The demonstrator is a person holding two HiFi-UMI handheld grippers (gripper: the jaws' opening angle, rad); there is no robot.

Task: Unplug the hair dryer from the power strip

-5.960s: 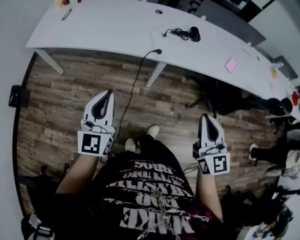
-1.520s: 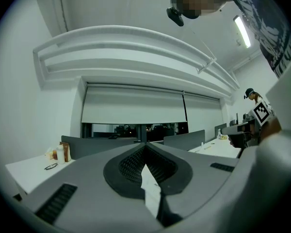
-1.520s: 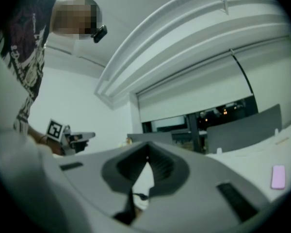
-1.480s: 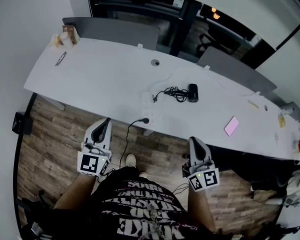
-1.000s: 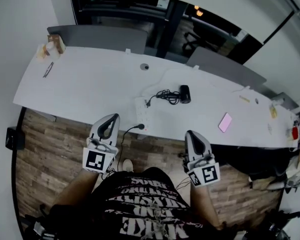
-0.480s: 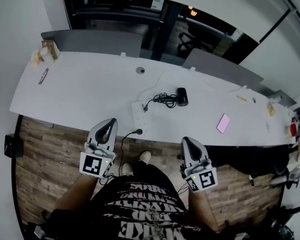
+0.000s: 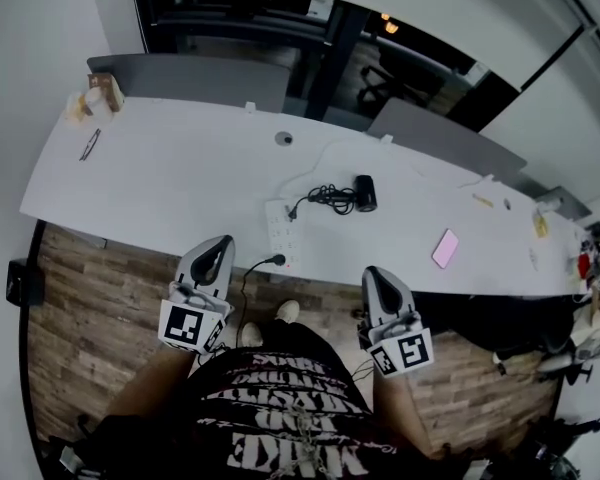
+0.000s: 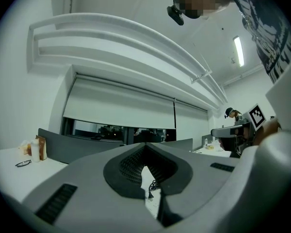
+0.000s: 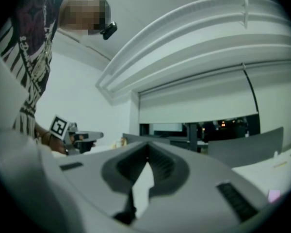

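A black hair dryer (image 7: 365, 193) lies on the white table (image 7: 180, 183), its coiled black cord (image 7: 328, 198) running to a white power strip (image 7: 284, 233) near the front edge. My left gripper (image 7: 220, 241) hovers just short of that edge, left of the strip, and is shut with nothing in it. My right gripper (image 7: 373, 274) is level with it to the right, also shut and holding nothing. In the left gripper view the jaw tips (image 8: 144, 145) meet, and a bit of black cord (image 8: 151, 186) shows through the gap below them. The right gripper view shows its tips (image 9: 146, 146) together.
A black lead (image 7: 276, 261) drops from the strip over the table edge to the wooden floor. A pink phone (image 7: 444, 248) lies right of the dryer. Small items (image 7: 88, 98) and glasses (image 7: 88, 145) sit at the table's far left. Grey dividers (image 7: 195, 68) line the back.
Since the earliest frame the person has stepped up to the table, which now sits much nearer. Over the last second both grippers stay almost still and shut.
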